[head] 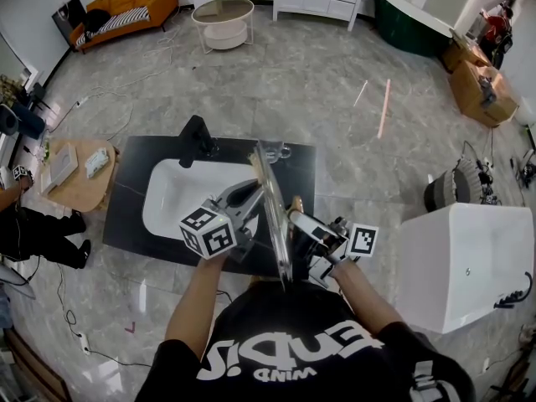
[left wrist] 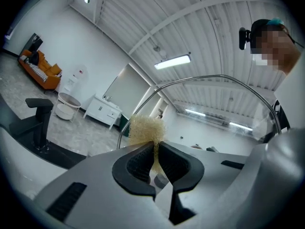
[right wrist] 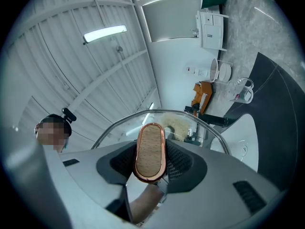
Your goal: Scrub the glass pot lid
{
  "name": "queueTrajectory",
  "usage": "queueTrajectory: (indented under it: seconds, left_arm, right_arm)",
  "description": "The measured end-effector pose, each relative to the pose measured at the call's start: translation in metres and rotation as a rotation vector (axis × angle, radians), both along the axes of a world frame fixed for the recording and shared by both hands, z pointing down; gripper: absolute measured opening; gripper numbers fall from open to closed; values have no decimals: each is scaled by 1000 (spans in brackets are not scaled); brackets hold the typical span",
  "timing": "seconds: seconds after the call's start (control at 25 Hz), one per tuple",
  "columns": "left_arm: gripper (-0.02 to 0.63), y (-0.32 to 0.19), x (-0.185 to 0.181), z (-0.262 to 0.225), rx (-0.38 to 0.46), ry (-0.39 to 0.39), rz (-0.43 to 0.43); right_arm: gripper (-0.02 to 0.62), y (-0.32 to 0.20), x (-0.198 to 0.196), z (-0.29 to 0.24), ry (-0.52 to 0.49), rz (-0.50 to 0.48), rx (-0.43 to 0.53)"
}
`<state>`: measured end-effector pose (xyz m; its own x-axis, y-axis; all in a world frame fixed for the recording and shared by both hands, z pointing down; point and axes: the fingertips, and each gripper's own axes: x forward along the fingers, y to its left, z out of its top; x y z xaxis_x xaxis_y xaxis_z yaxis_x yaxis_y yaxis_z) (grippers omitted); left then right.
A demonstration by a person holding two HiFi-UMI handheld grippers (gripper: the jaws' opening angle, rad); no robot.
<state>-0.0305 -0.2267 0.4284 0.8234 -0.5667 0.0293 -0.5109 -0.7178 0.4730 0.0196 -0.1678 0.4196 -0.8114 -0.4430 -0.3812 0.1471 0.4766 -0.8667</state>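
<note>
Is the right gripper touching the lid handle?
Touching. In the right gripper view, the right gripper clamps the lid handle from both sides.

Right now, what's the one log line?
left gripper: shut on scrubber | right gripper: shut on lid handle | scrubber against glass lid | over sink

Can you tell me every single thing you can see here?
glass pot lid: one, clear with a wooden handle, held on edge over the sink
scrubber: one, pale yellow, beside the lid
sink: one, white, set in a black counter
faucet: one, black, behind the sink
mug: one, clear, on the counter
sofa: one, orange, far left
round table: one, white, far back
left hand-held gripper: one, grey, shut on the scrubber
right hand-held gripper: one, grey, shut on the lid's handle
</note>
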Motion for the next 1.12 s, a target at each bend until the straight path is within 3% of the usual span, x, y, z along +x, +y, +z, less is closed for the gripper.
queueTrajectory:
  seconds: [0.4, 0.96, 1.12]
  left_arm:
    - [37, 3, -2, 38, -79, -55, 6]
    - [37, 40, 20, 79, -183, -108, 108]
    - [37, 56, 27, 80, -225, -82, 146]
  right_arm:
    - [173, -3, -2, -9, -11, 3, 21]
    - [173, -11, 9, -7, -15, 26, 7]
    - [173, -14, 12, -6, -17, 37, 12]
